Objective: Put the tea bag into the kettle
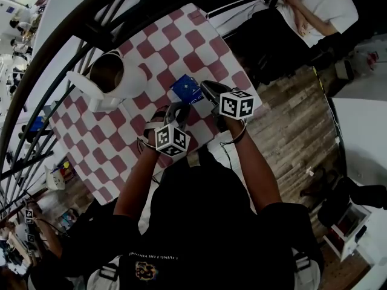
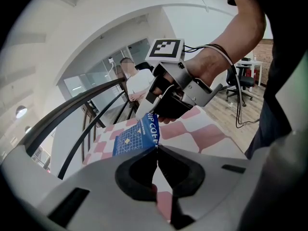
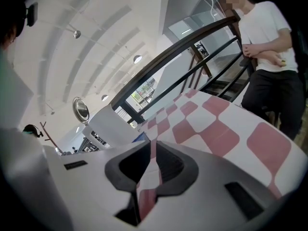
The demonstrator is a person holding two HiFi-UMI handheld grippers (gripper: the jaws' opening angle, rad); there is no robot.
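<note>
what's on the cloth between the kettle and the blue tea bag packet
Nothing. In the head view only bare checkered tablecloth separates the white kettle from the blue packet.

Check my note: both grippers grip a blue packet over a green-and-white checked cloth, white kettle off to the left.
Wrong colour: the checked cloth is red-and-white, not green, as the head view shows. Otherwise right: the left gripper and right gripper both grip the blue packet over it, with the white kettle off to the left.
</note>
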